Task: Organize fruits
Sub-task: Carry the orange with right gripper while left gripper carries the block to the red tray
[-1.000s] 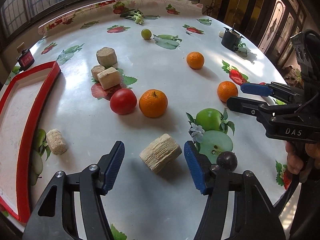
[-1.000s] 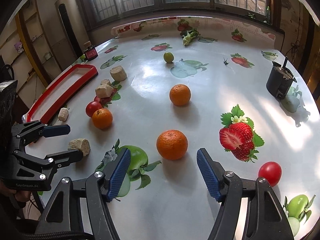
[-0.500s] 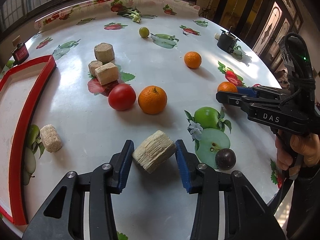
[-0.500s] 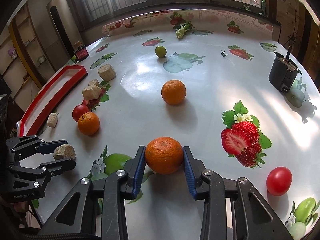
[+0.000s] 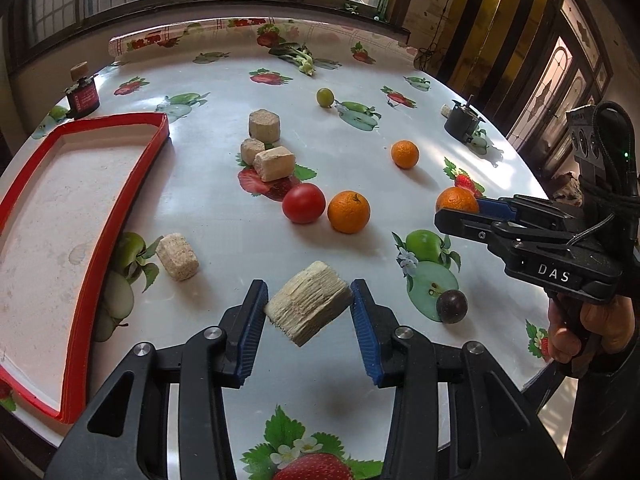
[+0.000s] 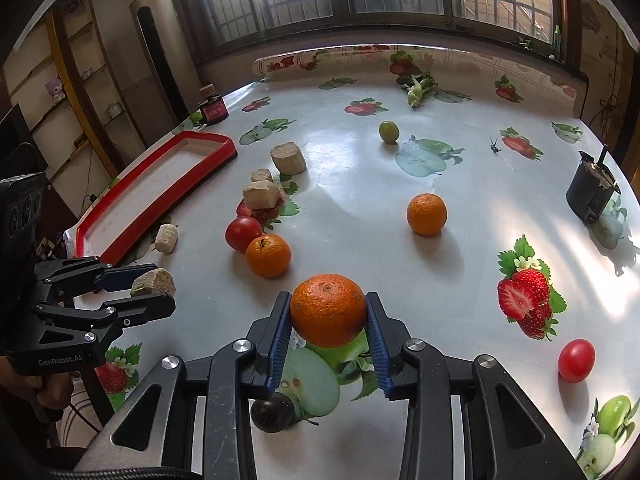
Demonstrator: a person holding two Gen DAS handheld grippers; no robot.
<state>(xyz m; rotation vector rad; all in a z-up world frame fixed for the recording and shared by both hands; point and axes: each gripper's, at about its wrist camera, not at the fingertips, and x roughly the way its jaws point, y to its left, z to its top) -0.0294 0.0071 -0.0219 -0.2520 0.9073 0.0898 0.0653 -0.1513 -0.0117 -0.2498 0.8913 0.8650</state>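
Note:
My left gripper [image 5: 308, 312] is shut on a beige fibrous block [image 5: 307, 307] and holds it above the table; its shadow lies below. It also shows in the right wrist view [image 6: 138, 290]. My right gripper [image 6: 328, 322] is shut on an orange [image 6: 327, 310], lifted off the cloth; it shows in the left wrist view [image 5: 464, 210] too. Two more oranges [image 6: 268, 255] [image 6: 426, 214], a red tomato [image 6: 243, 233], a second tomato [image 6: 576, 360], a green fruit [image 6: 389, 131] and a dark plum [image 6: 273, 412] lie on the table. A red-rimmed tray [image 5: 120, 204] stands at the left.
Several beige blocks [image 5: 274, 163] lie mid-table and one [image 5: 177, 256] lies by the tray. A dark jar [image 5: 83, 96] stands far left, a black pot [image 6: 592, 192] far right, a leafy stalk [image 6: 416, 88] at the back. The cloth has printed fruit pictures.
Both grippers closed from open, the left on the beige block and the right on the orange. Both have since lifted their objects off the table.

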